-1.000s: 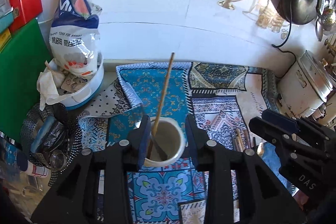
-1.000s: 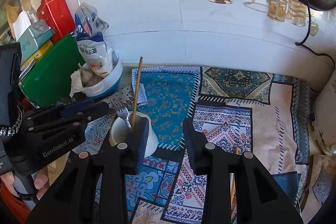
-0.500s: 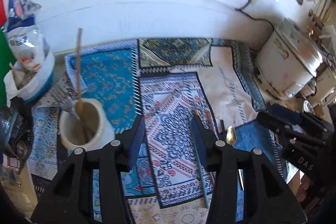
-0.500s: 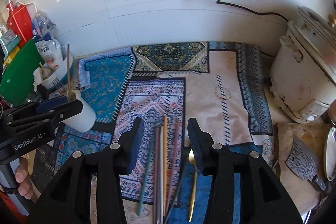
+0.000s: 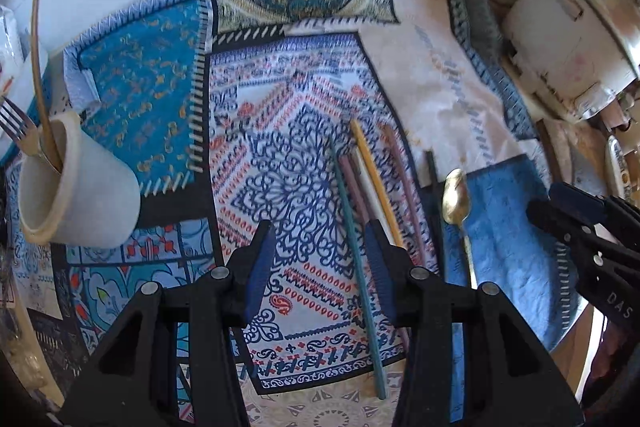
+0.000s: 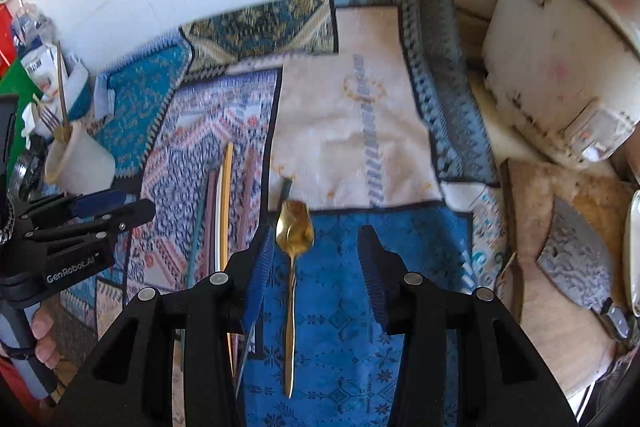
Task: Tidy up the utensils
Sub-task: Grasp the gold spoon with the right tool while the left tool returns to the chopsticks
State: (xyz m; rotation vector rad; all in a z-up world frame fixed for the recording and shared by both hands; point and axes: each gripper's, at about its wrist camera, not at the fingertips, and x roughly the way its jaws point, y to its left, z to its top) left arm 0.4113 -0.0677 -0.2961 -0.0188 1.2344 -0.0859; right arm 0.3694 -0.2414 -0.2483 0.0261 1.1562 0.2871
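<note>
A white cup (image 5: 80, 187) stands at the left on the patterned cloth and holds a fork (image 5: 16, 119) and a long wooden stick (image 5: 38, 67); it also shows in the right wrist view (image 6: 80, 163). Several coloured chopsticks (image 5: 360, 207) lie side by side on the cloth, next to a gold spoon (image 5: 456, 199). My left gripper (image 5: 320, 267) is open and empty above the teal chopstick. My right gripper (image 6: 316, 267) is open and empty, its jaws either side of the gold spoon (image 6: 294, 239), above it.
A white rice cooker (image 6: 560, 67) stands at the right against the wall. A cleaver (image 6: 576, 259) lies on a wooden board (image 6: 536, 195) at the right. A bowl with a bag (image 6: 44, 71) sits behind the cup.
Both grippers have swung right, away from the cup, and dropped lower. The left now hangs over the chopsticks and the right over the gold spoon.
</note>
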